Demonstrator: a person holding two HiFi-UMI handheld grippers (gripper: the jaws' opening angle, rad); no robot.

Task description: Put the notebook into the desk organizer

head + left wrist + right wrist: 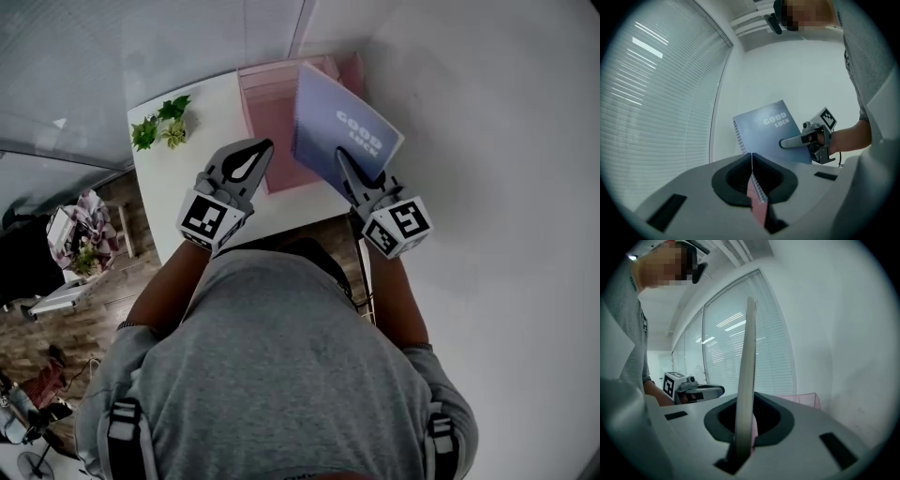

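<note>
Your right hand-held gripper (345, 164) clamps the blue notebook (342, 127) upright.
Just ahead-left sits the pink desk organizer (267, 122); left hand-held gripper (263, 150) clenched, empty.

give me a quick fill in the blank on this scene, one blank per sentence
1. The right gripper is shut on the notebook, whose cover reads GOOD ___.
2. The desk organizer at the back of the desk is ___ in colour.
3. In the head view, the green plant stands on the desk to the organizer's ___.

Missing words: LUCK; pink; left.
</note>
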